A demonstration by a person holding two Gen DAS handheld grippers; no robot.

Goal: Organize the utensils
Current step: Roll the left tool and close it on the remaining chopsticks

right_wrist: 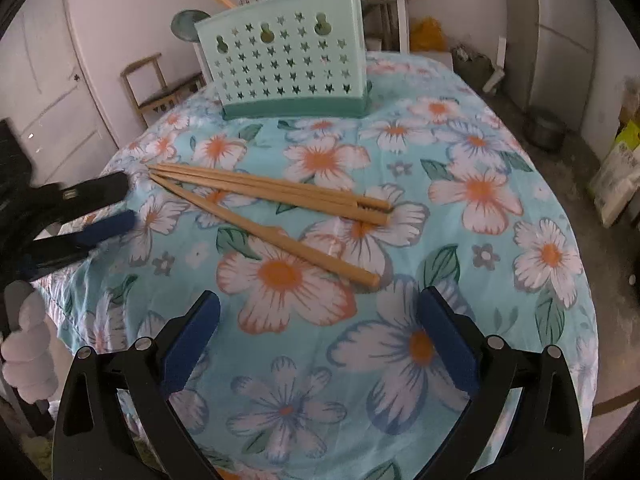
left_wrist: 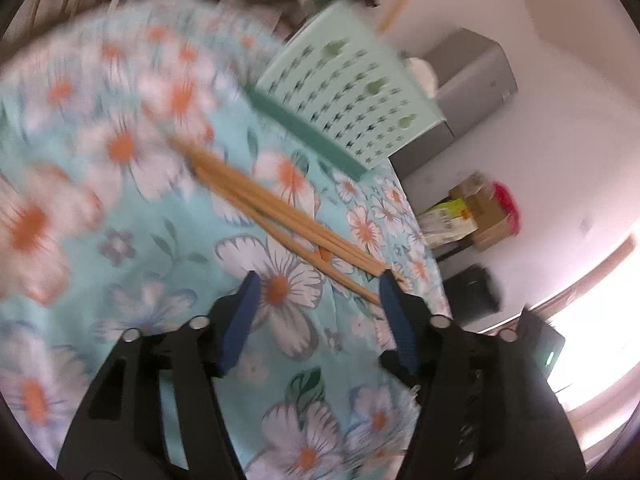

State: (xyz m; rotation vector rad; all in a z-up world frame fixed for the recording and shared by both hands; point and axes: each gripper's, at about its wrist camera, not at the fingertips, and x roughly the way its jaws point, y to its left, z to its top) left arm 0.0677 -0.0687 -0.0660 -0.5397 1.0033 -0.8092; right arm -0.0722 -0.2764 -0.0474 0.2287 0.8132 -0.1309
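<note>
Four wooden chopsticks (right_wrist: 264, 204) are seen lying flat on the flowered cloth of the table (right_wrist: 500, 320), roughly mid-table: two lie as a close pair, nearly side by side, and the rest run as a separate line at a slight angle below them, all thin tips converging toward the left of the right wrist view. They are judged to be loose and unsorted, which is why they lie on the cloth and not in a holder. Behind them, well apart, a mint-green utensil caddy (right_wrist: 288, 68) with star-shaped holes stands upright near the far edge; it is taken to be the intended destination, since a wooden handle and a pale utensil already rise from it. The right gripper (right_wrist: 320, 312) is held just short of the thick end of the nearest chopstick, its blue fingers (right_wrist: 192, 340) spread wide with only cloth between them; the wide spread suits a pick from the blunt ends. The left gripper (left_wrist: 318, 280) is pointed along the chopsticks toward the caddy in its own blurred view; its fingers are partly open, nothing is clamped, and one chopstick end lies just beside the right-hand finger (left_wrist: 394, 312). Contact there cannot be confirmed. In the right wrist view this gripper is seen at the table's left edge, near the thin tips.
</note>
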